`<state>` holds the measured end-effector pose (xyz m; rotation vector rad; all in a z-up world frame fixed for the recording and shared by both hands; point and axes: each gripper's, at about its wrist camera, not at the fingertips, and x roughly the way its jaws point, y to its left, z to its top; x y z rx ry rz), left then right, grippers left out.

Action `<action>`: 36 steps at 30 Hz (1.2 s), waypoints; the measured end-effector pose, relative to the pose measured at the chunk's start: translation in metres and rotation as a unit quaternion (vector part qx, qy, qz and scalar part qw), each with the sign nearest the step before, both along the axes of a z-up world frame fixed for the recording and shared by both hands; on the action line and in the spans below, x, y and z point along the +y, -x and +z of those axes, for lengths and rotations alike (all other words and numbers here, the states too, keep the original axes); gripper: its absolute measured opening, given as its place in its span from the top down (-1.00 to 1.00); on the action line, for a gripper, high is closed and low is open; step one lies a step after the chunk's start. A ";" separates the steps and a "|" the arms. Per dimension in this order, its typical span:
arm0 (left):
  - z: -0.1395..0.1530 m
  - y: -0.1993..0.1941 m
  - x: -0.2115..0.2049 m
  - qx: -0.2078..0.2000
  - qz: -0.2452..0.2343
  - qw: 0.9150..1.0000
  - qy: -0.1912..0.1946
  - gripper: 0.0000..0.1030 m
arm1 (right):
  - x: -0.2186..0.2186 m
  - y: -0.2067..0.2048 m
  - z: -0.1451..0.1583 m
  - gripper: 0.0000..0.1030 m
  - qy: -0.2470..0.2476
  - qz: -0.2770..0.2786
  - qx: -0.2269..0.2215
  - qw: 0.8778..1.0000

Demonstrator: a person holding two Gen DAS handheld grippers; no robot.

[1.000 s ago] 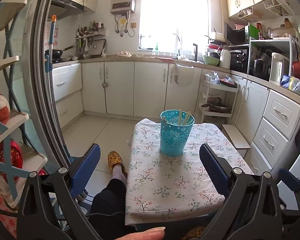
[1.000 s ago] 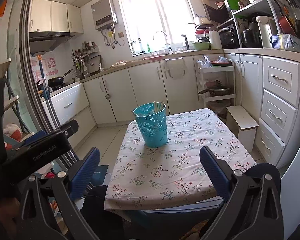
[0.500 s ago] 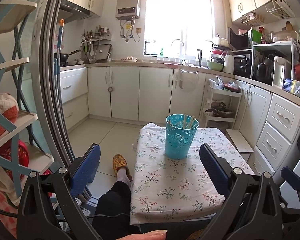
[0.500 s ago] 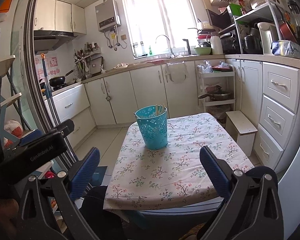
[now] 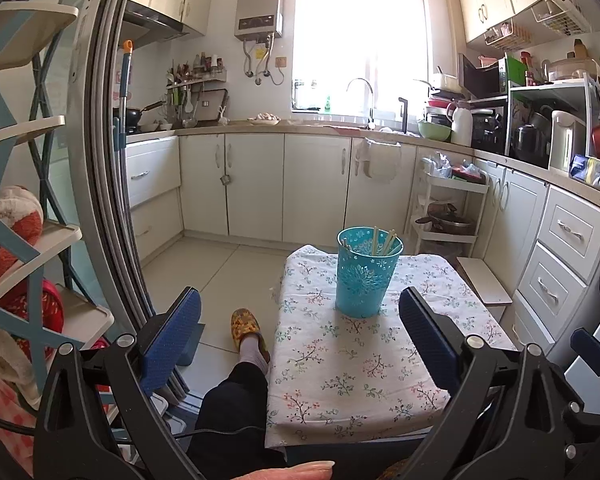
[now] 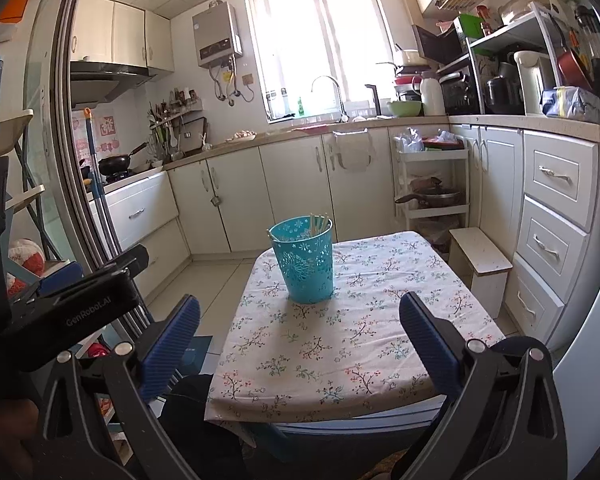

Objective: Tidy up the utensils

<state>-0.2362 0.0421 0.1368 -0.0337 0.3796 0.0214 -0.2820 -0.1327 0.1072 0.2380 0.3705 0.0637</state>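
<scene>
A teal perforated holder (image 5: 363, 274) stands on the far part of a small table with a floral cloth (image 5: 340, 376). Pale chopsticks (image 5: 383, 242) stick up inside it. It also shows in the right wrist view (image 6: 305, 261), with the chopsticks (image 6: 319, 222) leaning at its far rim. My left gripper (image 5: 300, 330) is open and empty, held back from the table's near edge. My right gripper (image 6: 300, 330) is open and empty, also well short of the holder. The left gripper's body (image 6: 68, 312) shows at the left of the right wrist view.
A person's leg and yellow slipper (image 5: 246, 326) are on the floor left of the table. A door frame (image 5: 112, 200) and a shelf rack (image 5: 16, 240) stand at left. White cabinets (image 5: 560, 248) and a small stool (image 6: 480, 264) are at right.
Both grippers have drawn back and up from the table, so the holder looks smaller and farther. Both stay open and empty.
</scene>
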 end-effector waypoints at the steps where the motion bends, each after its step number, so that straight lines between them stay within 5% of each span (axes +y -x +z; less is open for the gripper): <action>1: 0.000 0.001 0.000 -0.002 0.000 1.000 0.000 -0.85 | 0.000 0.001 0.001 -0.86 0.001 0.000 -0.002 1.000; 36: 0.006 0.011 -0.003 -0.014 -0.001 1.000 -0.003 -0.85 | 0.003 0.011 0.006 -0.86 0.015 -0.004 -0.023 1.000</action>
